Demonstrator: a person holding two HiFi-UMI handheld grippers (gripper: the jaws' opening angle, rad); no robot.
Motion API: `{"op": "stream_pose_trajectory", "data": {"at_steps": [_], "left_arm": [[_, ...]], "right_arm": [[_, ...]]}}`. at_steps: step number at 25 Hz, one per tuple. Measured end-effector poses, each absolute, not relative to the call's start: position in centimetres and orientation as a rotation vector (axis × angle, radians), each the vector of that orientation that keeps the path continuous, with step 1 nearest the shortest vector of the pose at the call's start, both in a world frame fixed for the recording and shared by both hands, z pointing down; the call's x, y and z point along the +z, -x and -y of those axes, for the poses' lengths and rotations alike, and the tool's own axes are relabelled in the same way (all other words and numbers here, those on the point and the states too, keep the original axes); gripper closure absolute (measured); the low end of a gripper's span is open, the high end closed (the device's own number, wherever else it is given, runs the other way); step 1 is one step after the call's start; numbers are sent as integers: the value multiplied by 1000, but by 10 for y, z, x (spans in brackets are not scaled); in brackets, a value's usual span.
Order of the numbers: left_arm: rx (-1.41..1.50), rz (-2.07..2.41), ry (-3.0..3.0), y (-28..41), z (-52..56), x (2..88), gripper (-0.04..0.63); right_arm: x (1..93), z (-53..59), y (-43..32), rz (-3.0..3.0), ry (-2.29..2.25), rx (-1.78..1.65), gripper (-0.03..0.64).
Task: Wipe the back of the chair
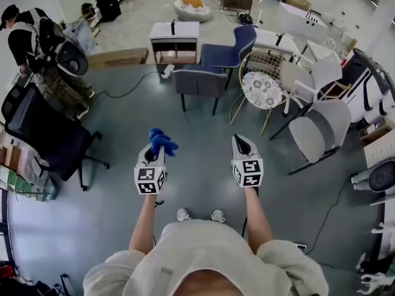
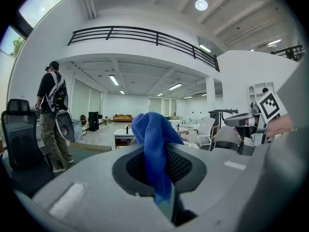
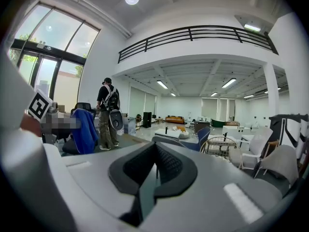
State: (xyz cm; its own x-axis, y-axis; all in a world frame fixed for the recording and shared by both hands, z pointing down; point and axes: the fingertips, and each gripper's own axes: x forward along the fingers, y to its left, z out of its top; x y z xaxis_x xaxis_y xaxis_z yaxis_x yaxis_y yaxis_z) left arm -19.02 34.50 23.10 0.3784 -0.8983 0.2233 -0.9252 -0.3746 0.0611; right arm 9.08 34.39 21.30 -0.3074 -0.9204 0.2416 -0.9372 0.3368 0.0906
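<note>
The grey-blue chair [image 1: 199, 80] stands ahead of you, well apart from both grippers. Short of that chair, your left gripper [image 1: 150, 153] pinches the blue cloth [image 1: 160, 142]; your right gripper [image 1: 239, 140] is closed, empty.

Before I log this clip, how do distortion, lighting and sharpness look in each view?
Head view: strong fisheye bend at the edges, even light, sharp; the blue cloth reads clearly. Left gripper view: dark round vignette, ceiling lamp blown white, cloth weave sharp. Right gripper view: same vignette, windows bright, a mosaic patch at left.
</note>
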Motion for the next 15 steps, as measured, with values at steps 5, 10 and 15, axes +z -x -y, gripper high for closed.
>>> {"op": "stream_pose_trajectory", "data": {"at_steps": [5,10,15], "left_arm": [[218,1611,-2478,205,-333,234,551],[222,1566,-2494,221,-325,243,551],[226,1540,-2523,236,-309,243,552]], "right_arm": [[213,-337,-72,2347,-1685,63,616],[212,-332,-56,2315,-1729,53,616],[211,-325,-40,2300,-1749,40,616]]}}
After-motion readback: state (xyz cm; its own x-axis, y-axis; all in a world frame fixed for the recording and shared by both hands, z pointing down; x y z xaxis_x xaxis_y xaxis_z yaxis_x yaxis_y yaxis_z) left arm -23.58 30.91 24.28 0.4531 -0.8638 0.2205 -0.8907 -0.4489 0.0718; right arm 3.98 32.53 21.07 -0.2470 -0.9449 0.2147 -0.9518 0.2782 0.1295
